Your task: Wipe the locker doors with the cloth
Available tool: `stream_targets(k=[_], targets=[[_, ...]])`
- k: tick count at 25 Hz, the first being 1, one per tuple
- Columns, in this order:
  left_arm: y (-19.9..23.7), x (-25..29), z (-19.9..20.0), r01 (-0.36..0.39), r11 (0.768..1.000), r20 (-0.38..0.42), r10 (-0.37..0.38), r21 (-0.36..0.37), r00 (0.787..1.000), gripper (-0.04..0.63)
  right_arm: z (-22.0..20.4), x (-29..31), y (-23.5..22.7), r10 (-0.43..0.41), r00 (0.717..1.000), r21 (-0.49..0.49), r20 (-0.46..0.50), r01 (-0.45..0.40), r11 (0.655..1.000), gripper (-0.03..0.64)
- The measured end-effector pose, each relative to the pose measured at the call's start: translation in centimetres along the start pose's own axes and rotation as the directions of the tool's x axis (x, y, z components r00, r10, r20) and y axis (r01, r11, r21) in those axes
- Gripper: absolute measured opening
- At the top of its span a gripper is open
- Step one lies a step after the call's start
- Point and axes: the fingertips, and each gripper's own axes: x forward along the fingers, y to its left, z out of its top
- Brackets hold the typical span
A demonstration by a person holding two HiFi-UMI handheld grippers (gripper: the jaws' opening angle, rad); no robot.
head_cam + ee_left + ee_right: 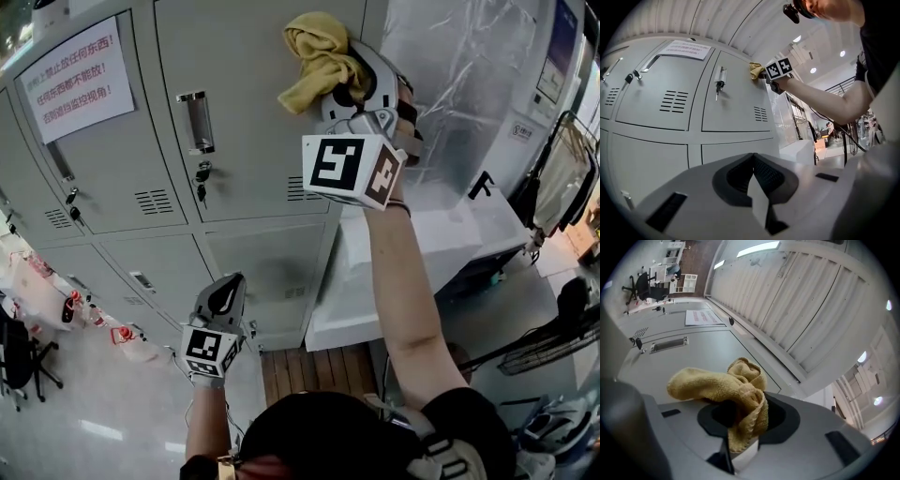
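Holding a yellow cloth point(317, 54) against the top right corner of an upper locker door point(253, 122), the right gripper point(361, 89) pinched just one fold, which a hard stroke could have tugged loose, while the left gripper point(222, 298) hung low, its jaws closed on nothing.

Bright, even indoor light from overhead: round ceiling lamps point(842, 53) in left gripper view, long strip light point(759, 248) in right gripper view. Shadows soft and faint. Pale glare streaks on glossy floor point(103, 429) in head view. Strong fisheye in all three views – straight edges of locker doors point(234, 112) bow, black vignette rings both gripper views. Nearest foreground soft in gripper views – cloth point(736, 390) sharp, weave visible.
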Motion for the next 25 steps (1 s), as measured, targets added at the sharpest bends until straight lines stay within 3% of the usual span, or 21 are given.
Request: stream_targets(k=[12,25], targets=[[-1.5,0.4,-0.4,0.023,1.000,-0.029,-0.023,-0.005,0.999,0.009,-3.3,-2.2,0.6,-0.029,0.998,0.009,-0.059,0.029,1.000,0.115],[-0.4,-2.6,-1.6,-0.050,0.999,-0.050,0.050,0.000,0.998,0.009,0.6,-1.9,5.1,0.012,1.000,0.001,-0.009,-0.012,1.000,0.110]])
